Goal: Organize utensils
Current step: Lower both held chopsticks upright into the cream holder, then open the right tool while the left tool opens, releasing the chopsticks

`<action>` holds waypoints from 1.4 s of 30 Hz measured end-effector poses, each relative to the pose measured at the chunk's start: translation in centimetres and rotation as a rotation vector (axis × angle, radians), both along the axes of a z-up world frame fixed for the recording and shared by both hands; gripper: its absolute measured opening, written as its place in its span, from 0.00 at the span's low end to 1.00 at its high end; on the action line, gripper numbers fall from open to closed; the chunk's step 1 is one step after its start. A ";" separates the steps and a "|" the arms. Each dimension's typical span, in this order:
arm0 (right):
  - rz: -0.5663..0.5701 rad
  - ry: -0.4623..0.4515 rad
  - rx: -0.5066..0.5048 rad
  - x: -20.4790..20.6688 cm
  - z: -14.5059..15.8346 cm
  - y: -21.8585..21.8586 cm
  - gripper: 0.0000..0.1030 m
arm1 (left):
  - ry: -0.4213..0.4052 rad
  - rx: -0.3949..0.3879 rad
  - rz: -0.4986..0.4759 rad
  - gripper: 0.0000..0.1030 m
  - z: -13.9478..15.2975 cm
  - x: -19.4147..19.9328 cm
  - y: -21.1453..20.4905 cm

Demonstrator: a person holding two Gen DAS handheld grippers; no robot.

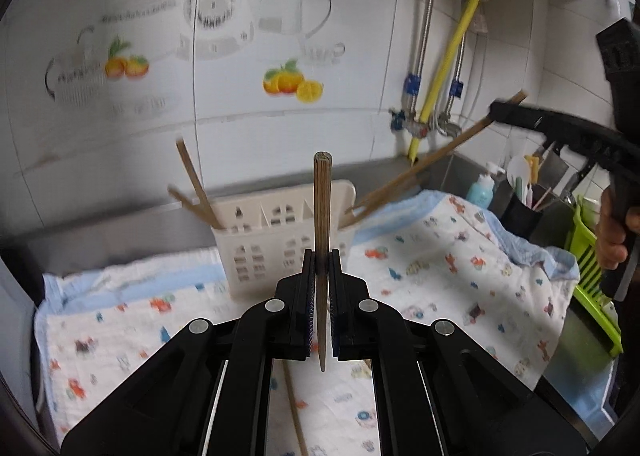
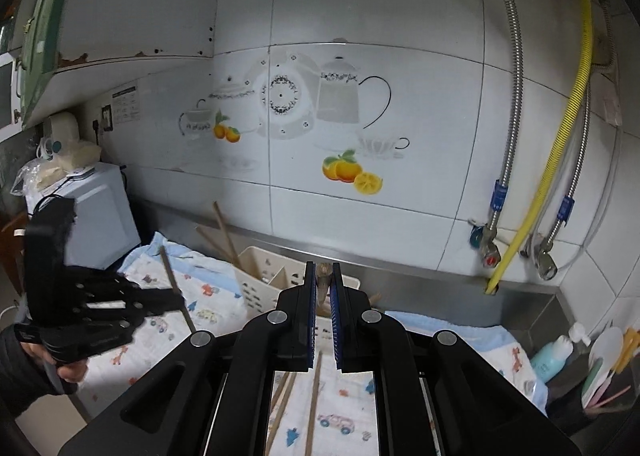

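Observation:
My left gripper [image 1: 321,256] is shut on a wooden chopstick [image 1: 321,195] that stands upright between its pads, above the patterned cloth. Behind it stands a white slotted utensil caddy [image 1: 256,256] with chopsticks [image 1: 198,191] leaning out of its left compartment. In the same view my right gripper [image 1: 496,111] hangs at the right, shut on another chopstick [image 1: 432,165] that slants down towards the caddy. In the right wrist view the right gripper [image 2: 323,268] pinches that chopstick [image 2: 314,396]. At the left there, the left gripper [image 2: 178,298] holds its chopstick [image 2: 170,272] beside the caddy [image 2: 256,288].
A printed cloth [image 1: 460,256] covers the steel counter, with loose chopsticks [image 2: 280,396] on it. Right of it are a blue bottle [image 2: 550,358], a black utensil cup [image 1: 520,215] and a green rack [image 1: 588,252]. A white appliance [image 2: 100,215] stands at the far left. Pipes [image 2: 540,191] run down the tiled wall.

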State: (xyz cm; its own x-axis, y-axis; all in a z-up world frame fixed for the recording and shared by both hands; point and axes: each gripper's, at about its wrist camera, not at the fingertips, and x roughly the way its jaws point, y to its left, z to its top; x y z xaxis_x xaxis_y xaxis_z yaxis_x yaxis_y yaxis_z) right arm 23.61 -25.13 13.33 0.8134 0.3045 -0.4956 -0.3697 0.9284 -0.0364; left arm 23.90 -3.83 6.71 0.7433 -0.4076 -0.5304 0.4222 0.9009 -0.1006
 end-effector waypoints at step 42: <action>-0.001 0.092 0.018 6.5 -5.5 1.0 0.19 | -0.103 0.023 0.189 0.08 3.0 11.8 0.3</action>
State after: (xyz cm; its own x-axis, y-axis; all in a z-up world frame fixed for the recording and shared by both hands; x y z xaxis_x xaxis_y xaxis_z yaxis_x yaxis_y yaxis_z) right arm 30.08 -24.13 7.82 0.7648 0.3129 -0.5632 -0.3697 0.9290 0.0141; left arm 35.74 -3.51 9.66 0.8560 -0.2446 -0.4554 0.2524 0.9666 -0.0447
